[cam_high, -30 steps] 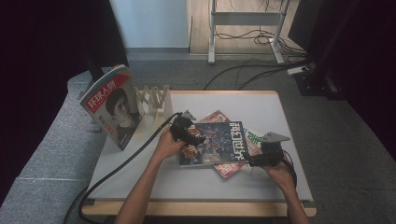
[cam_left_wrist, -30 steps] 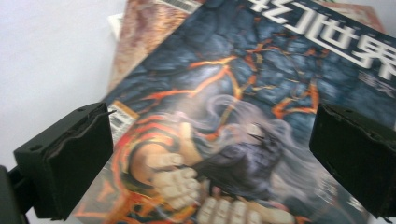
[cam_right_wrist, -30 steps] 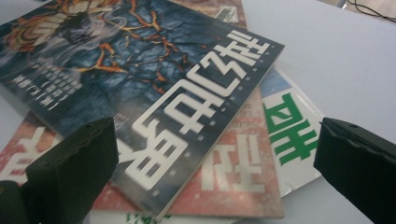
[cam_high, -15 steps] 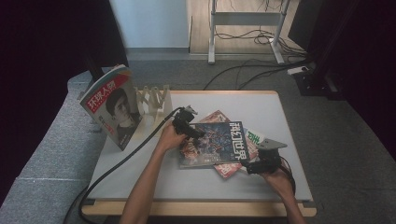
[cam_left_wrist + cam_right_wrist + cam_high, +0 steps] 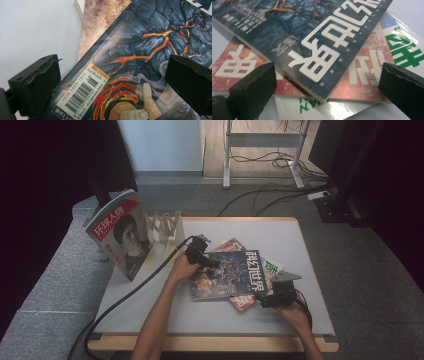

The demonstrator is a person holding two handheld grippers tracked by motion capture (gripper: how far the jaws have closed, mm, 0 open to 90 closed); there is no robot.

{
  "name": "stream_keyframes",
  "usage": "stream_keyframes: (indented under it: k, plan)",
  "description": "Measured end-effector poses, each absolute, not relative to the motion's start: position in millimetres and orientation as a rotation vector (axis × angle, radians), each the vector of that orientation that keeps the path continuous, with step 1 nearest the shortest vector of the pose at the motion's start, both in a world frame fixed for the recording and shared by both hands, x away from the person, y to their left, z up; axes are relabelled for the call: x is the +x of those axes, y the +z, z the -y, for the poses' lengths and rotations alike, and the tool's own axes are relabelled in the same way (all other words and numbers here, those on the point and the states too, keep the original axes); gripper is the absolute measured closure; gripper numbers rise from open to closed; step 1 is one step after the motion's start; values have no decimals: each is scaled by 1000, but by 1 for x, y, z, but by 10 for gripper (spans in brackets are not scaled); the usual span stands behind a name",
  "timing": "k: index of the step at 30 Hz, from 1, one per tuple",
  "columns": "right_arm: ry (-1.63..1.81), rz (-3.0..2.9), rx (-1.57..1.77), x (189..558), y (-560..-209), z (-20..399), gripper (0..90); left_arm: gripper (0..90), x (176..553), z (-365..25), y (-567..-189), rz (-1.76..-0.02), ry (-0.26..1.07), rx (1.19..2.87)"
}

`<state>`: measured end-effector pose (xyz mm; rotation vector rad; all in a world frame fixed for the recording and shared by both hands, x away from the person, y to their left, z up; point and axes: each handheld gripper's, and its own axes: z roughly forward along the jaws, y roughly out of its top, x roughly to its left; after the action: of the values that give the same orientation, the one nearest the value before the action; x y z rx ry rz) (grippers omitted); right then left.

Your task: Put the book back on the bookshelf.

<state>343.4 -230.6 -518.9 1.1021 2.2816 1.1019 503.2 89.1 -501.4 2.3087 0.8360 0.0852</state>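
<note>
A dark blue magazine (image 5: 231, 271) with lava art and white characters tops a fanned pile mid-table. Under it lie a red magazine (image 5: 241, 303) and a white-and-green one (image 5: 273, 267). My left gripper (image 5: 205, 259) is open at the top magazine's left edge. In the left gripper view its jaws straddle the barcode corner of the dark magazine (image 5: 140, 65), and my left gripper (image 5: 112, 86) holds nothing. My right gripper (image 5: 269, 300) stands open at the pile's near right corner. In the right gripper view the dark magazine's corner (image 5: 322, 52) points between the jaws of my right gripper (image 5: 327, 86), above the red magazine (image 5: 362, 82).
A magazine with a portrait cover (image 5: 119, 236) leans upright at the table's left against a wooden slotted rack (image 5: 164, 224). The white table (image 5: 305, 245) has bare room at the right and front. A black cable (image 5: 130, 292) trails off the front left edge.
My right gripper has moved nearer and leftward to the pile's near right corner. The left gripper has stayed at the dark magazine's left edge.
</note>
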Motion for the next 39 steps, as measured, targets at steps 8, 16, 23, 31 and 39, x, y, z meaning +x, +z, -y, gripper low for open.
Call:
stream_keyframes:
  k: [8,16,23,31,39]
  plan:
    - [1074,-2247,1120,350,-518,239,23,2,491,-91,-501,-848,98,2310]
    - [1024,-2209,1152,365,-514,249,34,2,475,-94,-502,-864,132,2285]
    - [1004,-2201,1184,381,-511,254,36,3,471,-94,-501,-854,150,2299]
    - [996,-2203,1190,386,-511,255,42,7,466,-96,-496,-818,172,2351]
    - [1006,-2201,1198,379,-513,257,62,0,454,-110,-498,-855,127,2347]
